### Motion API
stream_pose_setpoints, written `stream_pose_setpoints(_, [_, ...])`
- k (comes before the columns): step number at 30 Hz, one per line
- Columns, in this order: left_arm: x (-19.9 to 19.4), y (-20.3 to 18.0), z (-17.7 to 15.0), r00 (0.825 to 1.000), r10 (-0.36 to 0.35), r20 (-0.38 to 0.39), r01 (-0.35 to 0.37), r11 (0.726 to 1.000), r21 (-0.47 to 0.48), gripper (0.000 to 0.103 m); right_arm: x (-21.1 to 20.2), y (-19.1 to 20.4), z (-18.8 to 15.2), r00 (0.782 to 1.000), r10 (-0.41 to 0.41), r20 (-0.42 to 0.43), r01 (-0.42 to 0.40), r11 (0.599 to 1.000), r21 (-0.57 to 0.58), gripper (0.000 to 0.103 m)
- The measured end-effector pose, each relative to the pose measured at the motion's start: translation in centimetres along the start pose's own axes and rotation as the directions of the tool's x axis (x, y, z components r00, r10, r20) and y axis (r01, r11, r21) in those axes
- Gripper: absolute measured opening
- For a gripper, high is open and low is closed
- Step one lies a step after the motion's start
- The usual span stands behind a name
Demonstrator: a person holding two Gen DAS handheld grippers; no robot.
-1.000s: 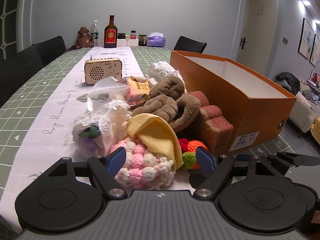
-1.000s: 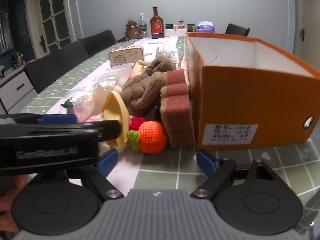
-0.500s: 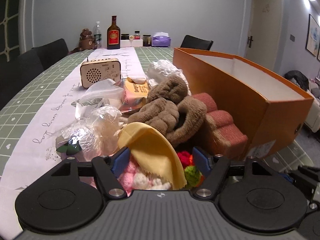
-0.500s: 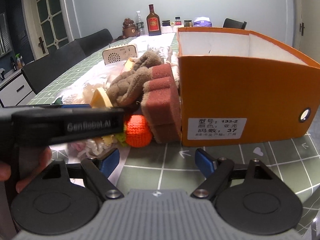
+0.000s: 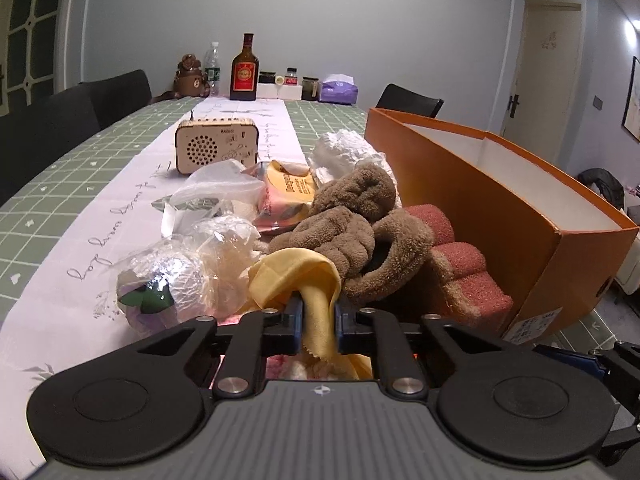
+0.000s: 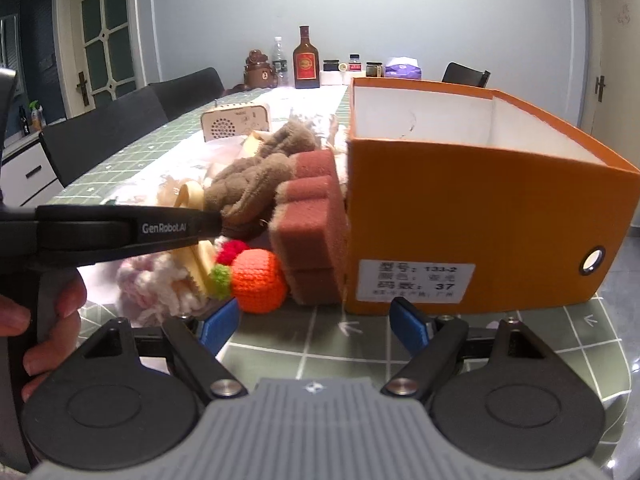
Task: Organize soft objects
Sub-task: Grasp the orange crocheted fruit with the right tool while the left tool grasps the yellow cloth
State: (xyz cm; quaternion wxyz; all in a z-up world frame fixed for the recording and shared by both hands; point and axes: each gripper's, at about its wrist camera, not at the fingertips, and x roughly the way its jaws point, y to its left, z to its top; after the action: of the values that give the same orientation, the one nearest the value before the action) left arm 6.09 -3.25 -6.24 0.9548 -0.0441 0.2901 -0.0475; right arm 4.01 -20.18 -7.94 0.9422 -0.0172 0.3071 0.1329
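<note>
My left gripper (image 5: 318, 326) is shut on a yellow cloth (image 5: 304, 276) at the near edge of a pile of soft things. The pile holds a brown plush (image 5: 352, 224), a red-brown sponge (image 5: 468, 276), a pink knitted piece (image 6: 156, 280) and an orange crochet fruit (image 6: 258, 278). An open orange box (image 5: 480, 184) stands right of the pile and shows in the right wrist view (image 6: 472, 224) too. My right gripper (image 6: 316, 320) is open and empty, low over the table in front of the box and sponge. The left gripper's body (image 6: 116, 230) crosses the right wrist view.
A small wooden radio (image 5: 216, 148) stands behind the pile. Clear plastic bags (image 5: 192, 264) lie at the pile's left. A bottle (image 5: 244, 70), jars, a tissue pack and a brown toy stand at the table's far end. Black chairs (image 6: 132, 120) line the left side.
My left gripper moved forward onto the yellow cloth and shut on it. My right gripper drew back slightly and stays open.
</note>
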Motion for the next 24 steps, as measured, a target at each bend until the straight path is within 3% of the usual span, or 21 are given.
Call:
stream_pose_setpoints(1, [-0.3,0.1,0.1,1.000,0.007,0.006,-0.007,1.000,0.002,0.005,-0.1,0.2,0.0,1.000,-0.004,0.002,0.004,1.000,-0.003,0.081])
stream_pose_setpoints(4, [-1.3,0.9,0.3,1.000,-0.003,0.026,0.003,1.000,-0.016,0.004,-0.2,0.8,0.0,1.000,0.003,0.005,-0.003,1.000,-0.020,0.071])
stream_pose_setpoints(13, [-3.9,3.7,0.5,0.998,-0.022,0.067,0.027,0.997,-0.073,0.004,0.1,3.3,-0.2,0.996,0.077,0.038,-0.075,0.996,-0.051,0.070])
stream_pose_setpoints(17, [-3.8,4.6,0.3,0.998,-0.031,0.061,0.037,0.995,-0.089,0.004,0.8,4.7,-0.3,0.997,0.049,0.062,-0.042,0.993,-0.109,0.062])
stream_pose_setpoints(24, [-3.3,5.7,-0.3,0.998,-0.024,0.049,0.029,0.995,-0.092,0.004,2.3,6.0,-0.2,0.998,-0.005,0.068,0.016,0.987,-0.161,0.064])
